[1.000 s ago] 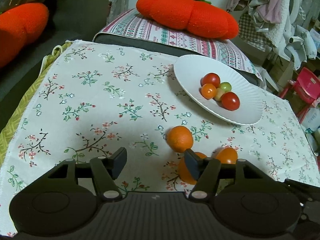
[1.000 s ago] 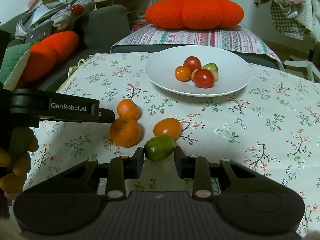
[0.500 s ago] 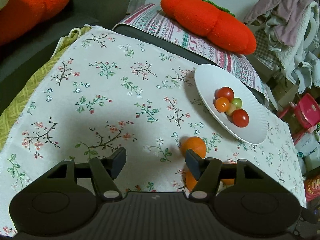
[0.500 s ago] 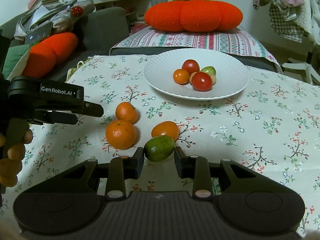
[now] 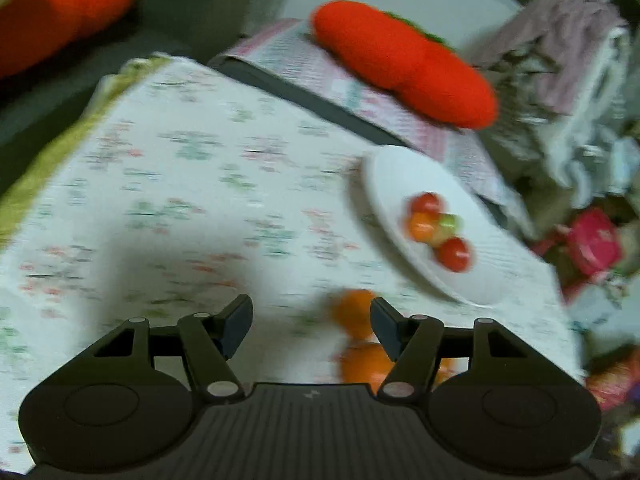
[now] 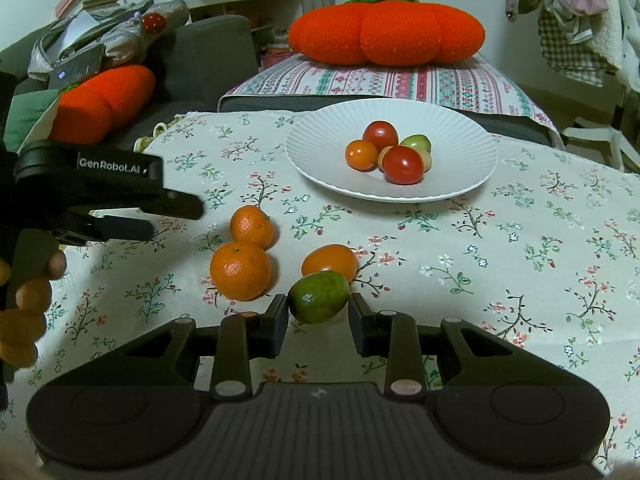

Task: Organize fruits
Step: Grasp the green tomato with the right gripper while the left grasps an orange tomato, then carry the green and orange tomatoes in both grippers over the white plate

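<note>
Green and oval, a small fruit point(image 6: 319, 297) is clamped between the pads of the right gripper point(image 6: 319, 307), at the near edge of the floral tablecloth point(image 6: 520, 248). Just behind it an orange tomato point(image 6: 329, 261) is seen, with two mandarins point(image 6: 241, 271) touching each other to its left. Cherry tomatoes point(image 6: 403, 164) are gathered on the white ribbed plate point(image 6: 460, 148) farther back. The left gripper point(image 5: 311, 322) is held with its jaws spread and nothing between them, near the mandarins; its view is blurred. Fingers point(image 6: 28, 300) of the person's hand are visible on its handle.
</note>
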`<state>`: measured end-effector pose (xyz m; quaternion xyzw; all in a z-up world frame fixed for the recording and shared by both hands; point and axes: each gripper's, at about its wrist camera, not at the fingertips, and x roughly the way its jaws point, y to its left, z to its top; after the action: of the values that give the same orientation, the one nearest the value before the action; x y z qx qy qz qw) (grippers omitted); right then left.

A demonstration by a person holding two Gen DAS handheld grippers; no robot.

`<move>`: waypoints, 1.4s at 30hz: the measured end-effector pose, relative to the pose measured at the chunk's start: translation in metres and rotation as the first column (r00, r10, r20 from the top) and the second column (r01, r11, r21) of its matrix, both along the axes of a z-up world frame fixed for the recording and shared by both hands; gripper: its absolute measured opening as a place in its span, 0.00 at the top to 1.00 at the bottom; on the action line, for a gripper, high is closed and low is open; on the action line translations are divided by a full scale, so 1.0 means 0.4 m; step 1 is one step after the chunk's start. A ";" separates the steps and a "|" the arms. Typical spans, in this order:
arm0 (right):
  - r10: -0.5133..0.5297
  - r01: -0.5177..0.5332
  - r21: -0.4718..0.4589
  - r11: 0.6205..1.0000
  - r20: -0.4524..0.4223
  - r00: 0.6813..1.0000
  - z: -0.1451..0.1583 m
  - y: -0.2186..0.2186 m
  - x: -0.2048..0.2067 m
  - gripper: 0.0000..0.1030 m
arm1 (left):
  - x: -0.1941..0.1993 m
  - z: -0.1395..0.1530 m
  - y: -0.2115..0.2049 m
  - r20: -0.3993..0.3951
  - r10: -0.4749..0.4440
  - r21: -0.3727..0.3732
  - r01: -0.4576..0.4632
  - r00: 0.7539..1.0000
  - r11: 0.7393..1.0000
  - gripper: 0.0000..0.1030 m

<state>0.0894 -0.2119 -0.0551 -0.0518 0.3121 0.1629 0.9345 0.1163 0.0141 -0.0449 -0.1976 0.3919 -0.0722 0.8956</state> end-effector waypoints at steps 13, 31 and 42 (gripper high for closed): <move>-0.005 0.005 -0.003 1.000 0.001 1.000 -0.002 0.000 0.003 0.71 | 0.038 -0.046 -0.149 0.067 -0.155 0.249 0.134 0.986 0.959 0.85; -0.013 0.012 0.028 1.000 0.039 0.999 0.025 -0.016 0.000 0.71 | 0.013 0.055 -0.141 0.223 -0.145 0.249 0.087 0.964 0.964 0.87; -0.055 0.051 0.049 0.997 0.091 0.994 0.064 -0.056 0.041 0.71 | 0.057 0.060 -0.203 0.283 -0.234 0.367 0.120 0.930 0.922 0.87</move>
<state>0.1058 -0.2343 -0.0294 -0.0290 0.2659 0.1427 0.9529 0.1392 -0.0670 -0.0208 0.0127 0.2639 -0.1156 0.9575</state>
